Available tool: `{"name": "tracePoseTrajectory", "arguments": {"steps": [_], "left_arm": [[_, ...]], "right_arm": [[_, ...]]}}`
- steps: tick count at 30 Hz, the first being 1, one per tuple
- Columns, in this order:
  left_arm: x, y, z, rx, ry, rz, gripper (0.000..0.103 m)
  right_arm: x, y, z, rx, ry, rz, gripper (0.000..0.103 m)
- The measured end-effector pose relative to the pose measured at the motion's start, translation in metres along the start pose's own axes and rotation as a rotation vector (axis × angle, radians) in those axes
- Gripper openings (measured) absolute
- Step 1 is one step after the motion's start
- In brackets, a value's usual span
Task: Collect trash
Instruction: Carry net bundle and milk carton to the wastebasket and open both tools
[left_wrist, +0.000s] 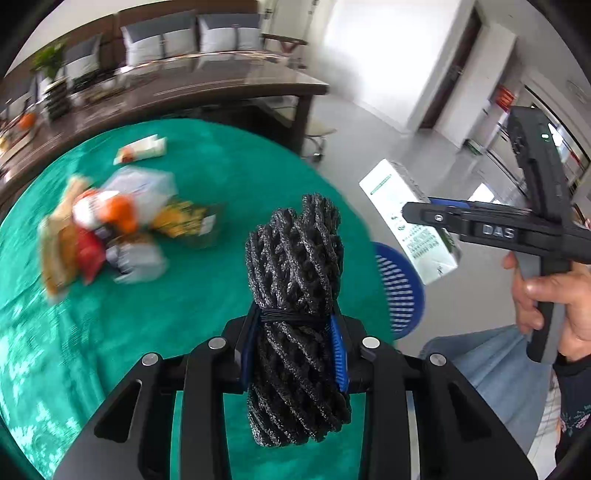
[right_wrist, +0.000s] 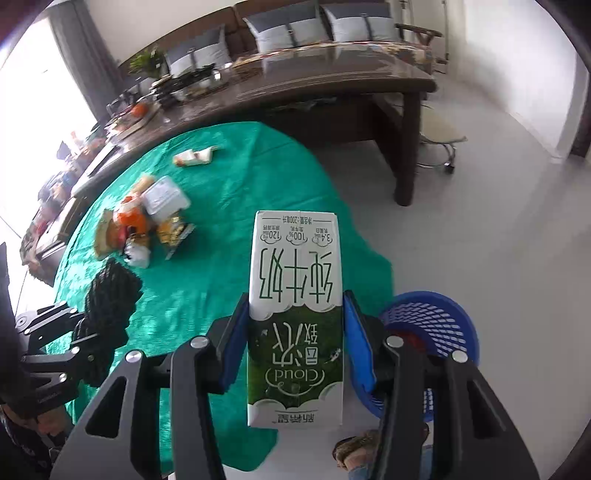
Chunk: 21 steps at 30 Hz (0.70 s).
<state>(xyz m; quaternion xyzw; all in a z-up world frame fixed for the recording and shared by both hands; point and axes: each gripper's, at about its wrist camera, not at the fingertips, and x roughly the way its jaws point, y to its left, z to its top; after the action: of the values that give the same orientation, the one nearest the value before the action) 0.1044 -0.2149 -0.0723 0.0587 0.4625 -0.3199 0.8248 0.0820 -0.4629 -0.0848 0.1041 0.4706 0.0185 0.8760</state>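
- While I carry both loads toward the blue basket (right_wrist: 436, 317), the milk carton (right_wrist: 295, 314) could slip, since my right gripper (right_wrist: 295, 332) fingers clench only its lower half.
- My left gripper (left_wrist: 295, 343) fingers clench the black foam net roll (left_wrist: 295, 295) mid-length, over the green surface (left_wrist: 184, 314).
- More wrappers (left_wrist: 107, 229) lie far left.

Black left gripper (left_wrist: 295, 354), blue pads, silver screws, light-blue jeans (left_wrist: 498, 373)
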Motion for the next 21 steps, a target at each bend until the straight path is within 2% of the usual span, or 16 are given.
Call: {"name": "tracePoseTrajectory", "arguments": {"steps": [5, 11, 15, 21], "left_arm": [[0.038, -0.066, 0.026, 0.06, 0.023, -0.083, 0.032], [0.095, -0.135, 0.047, 0.108, 0.071, -0.163, 0.033], [0.134, -0.16, 0.052, 0.124, 0.102, -0.167, 0.033], [0.177, -0.172, 0.056, 0.104, 0.131, -0.167, 0.034]], "right_arm": [[0.006, -0.071, -0.01, 0.093, 0.016, -0.091, 0.048], [0.023, -0.127, -0.028, 0.161, 0.047, -0.148, 0.048], [0.036, -0.154, -0.037, 0.204, 0.062, -0.155, 0.048], [0.047, -0.18, -0.046, 0.269, 0.065, -0.127, 0.048]]}}
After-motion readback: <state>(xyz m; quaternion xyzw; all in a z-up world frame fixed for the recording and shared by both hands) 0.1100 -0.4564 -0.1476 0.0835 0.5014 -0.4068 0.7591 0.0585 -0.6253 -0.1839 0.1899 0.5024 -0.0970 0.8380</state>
